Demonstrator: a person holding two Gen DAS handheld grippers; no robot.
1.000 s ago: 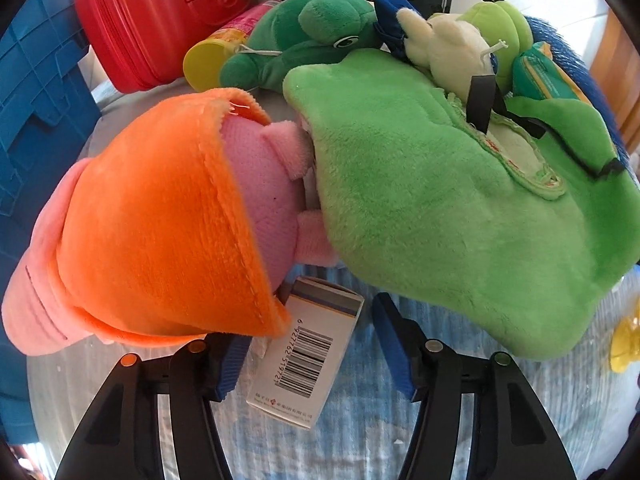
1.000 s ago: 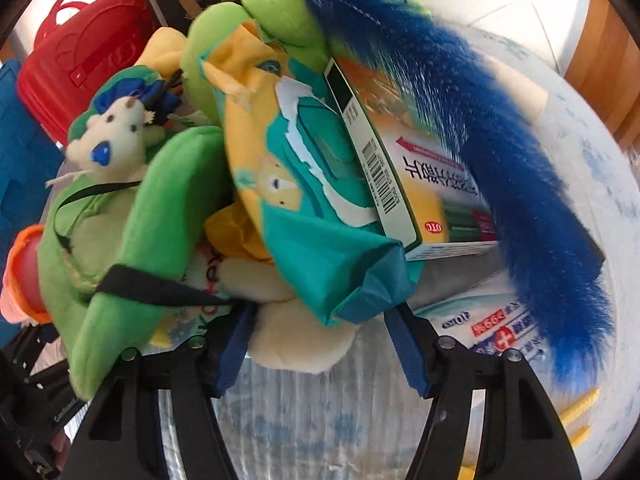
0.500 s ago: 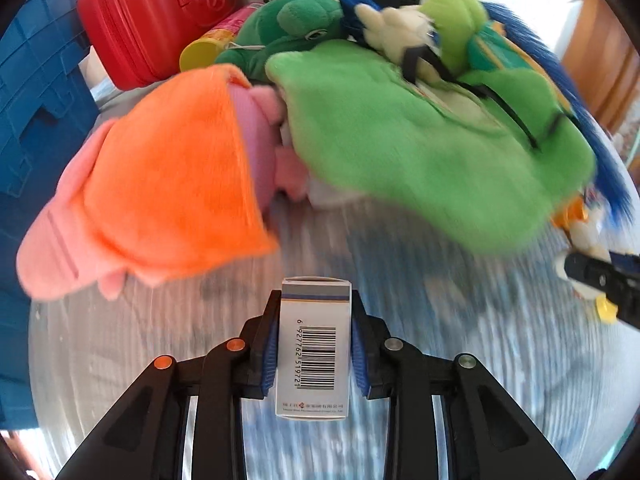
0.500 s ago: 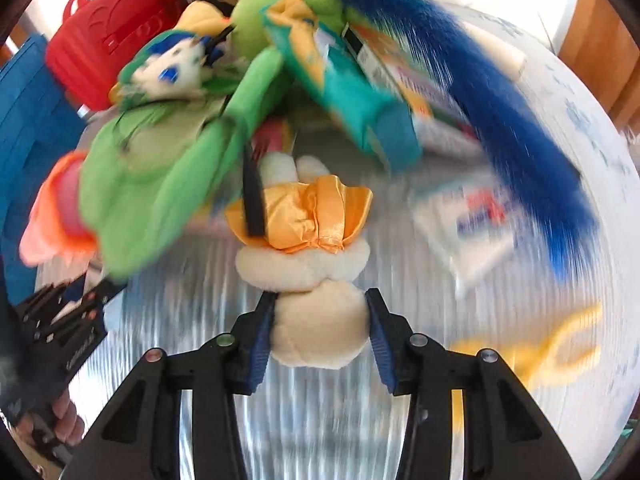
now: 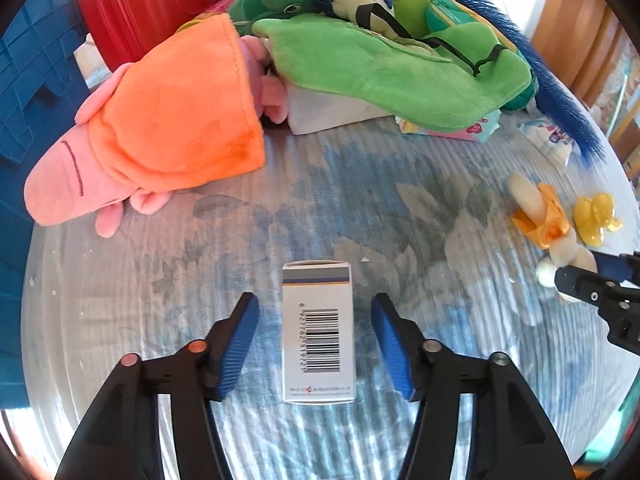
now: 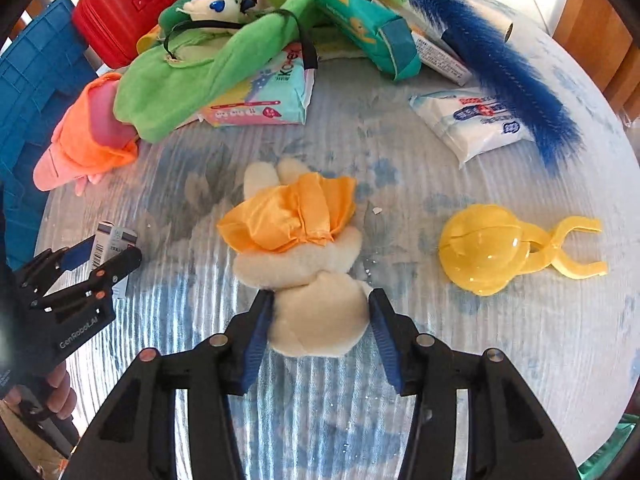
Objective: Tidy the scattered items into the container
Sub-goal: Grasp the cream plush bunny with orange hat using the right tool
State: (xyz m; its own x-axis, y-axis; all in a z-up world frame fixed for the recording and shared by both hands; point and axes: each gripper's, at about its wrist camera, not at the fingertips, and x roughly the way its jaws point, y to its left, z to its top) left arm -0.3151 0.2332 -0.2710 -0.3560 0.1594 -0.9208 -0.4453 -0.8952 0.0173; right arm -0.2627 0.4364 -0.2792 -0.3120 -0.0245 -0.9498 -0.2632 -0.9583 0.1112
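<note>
Directly between the blue pads of the left gripper point(image 5: 315, 344) lies a small white carton with a barcode point(image 5: 318, 334), flat on the blue-patterned tablecloth point(image 5: 360, 216). The jaws have just been opening; a clear gap shows on each side of the carton, so nothing is gripped.

The right gripper point(image 6: 320, 320) has also just been opening. A cream plush rabbit in an orange dress point(image 6: 300, 264) lies with its lower body between the pads. The pads stand at or just beside the plush flanks; firm pressure cannot be confirmed.

To the right of the rabbit rests a yellow plastic ball-shaped clamp point(image 6: 484, 248). Further out lie a white wipes packet point(image 6: 476, 120) and a pink plush figure in an orange hood point(image 5: 160, 120). Beyond these sits a heap of green plush toys point(image 5: 380, 64) with a blue furry duster point(image 6: 500, 56). A blue crate point(image 5: 32, 60) and a red case point(image 5: 136, 4) stand at the far left.
</note>
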